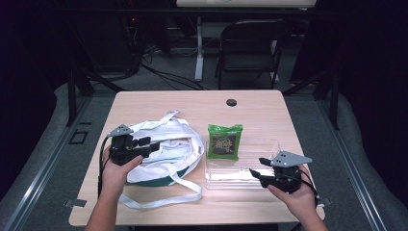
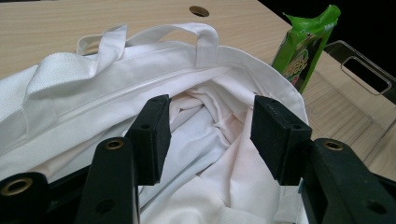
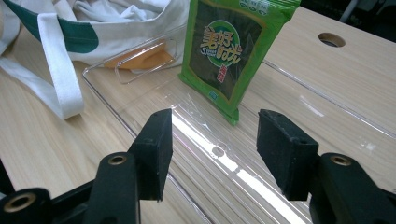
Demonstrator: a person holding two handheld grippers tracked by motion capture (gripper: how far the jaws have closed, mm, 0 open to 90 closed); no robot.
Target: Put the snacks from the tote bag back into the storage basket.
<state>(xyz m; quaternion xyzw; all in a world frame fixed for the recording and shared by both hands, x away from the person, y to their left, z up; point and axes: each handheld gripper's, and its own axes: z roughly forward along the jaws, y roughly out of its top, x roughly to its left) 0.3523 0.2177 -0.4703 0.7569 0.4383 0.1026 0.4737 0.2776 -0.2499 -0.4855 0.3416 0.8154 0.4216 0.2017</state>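
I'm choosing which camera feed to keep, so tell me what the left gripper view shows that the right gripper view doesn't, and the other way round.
Left gripper view alone: the inside of the white tote bag, its crumpled lining and open rim, with the open left gripper poised over the mouth. Right gripper view alone: the printed front of the green snack packet, the bag's green patch, and the open right gripper over the clear plastic tray. Both share the bag, the packet, the tray, and the wooden table with its round hole.
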